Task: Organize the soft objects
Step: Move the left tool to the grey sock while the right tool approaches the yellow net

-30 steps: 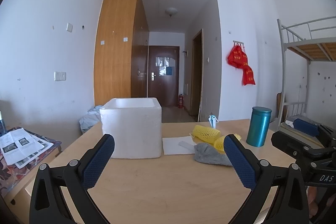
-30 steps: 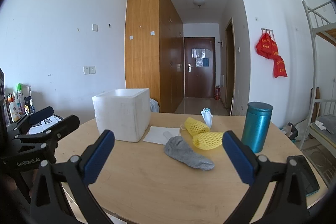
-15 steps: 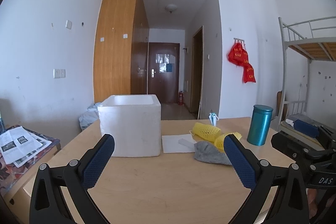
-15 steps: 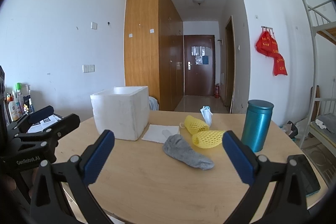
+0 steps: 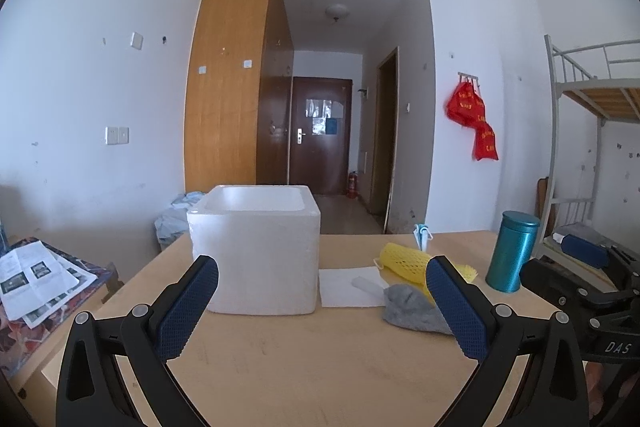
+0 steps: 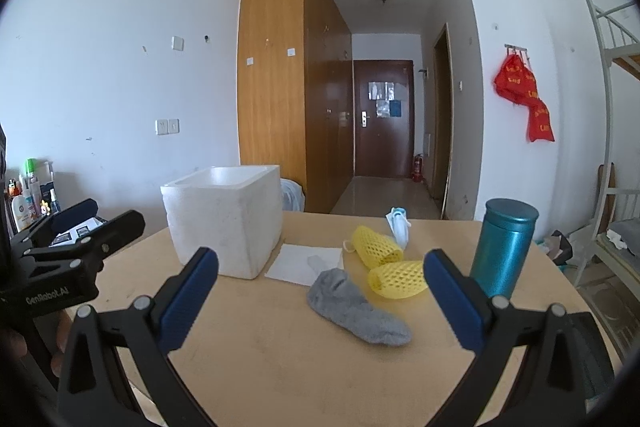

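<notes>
A grey sock point(image 6: 356, 311) lies on the wooden table point(image 6: 288, 367), with two yellow foam nets point(image 6: 376, 247) point(image 6: 398, 279) and a white face mask point(image 6: 398, 225) behind it. A white foam box point(image 6: 224, 219) stands open-topped at the left. My right gripper point(image 6: 320, 291) is open and empty, above the near table, short of the sock. My left gripper point(image 5: 320, 295) is open and empty, facing the foam box point(image 5: 256, 247); the sock point(image 5: 412, 311) and a yellow net point(image 5: 402, 259) lie to its right.
A white paper sheet point(image 6: 304, 261) lies beside the box. A teal metal canister point(image 6: 502, 247) stands at the right. A side table with papers point(image 5: 36, 275) is at the left; a bunk bed point(image 5: 592, 99) is at the right.
Both grippers have risen or tilted slightly, so the table objects sit a little lower in view. Nothing on the table has moved.
</notes>
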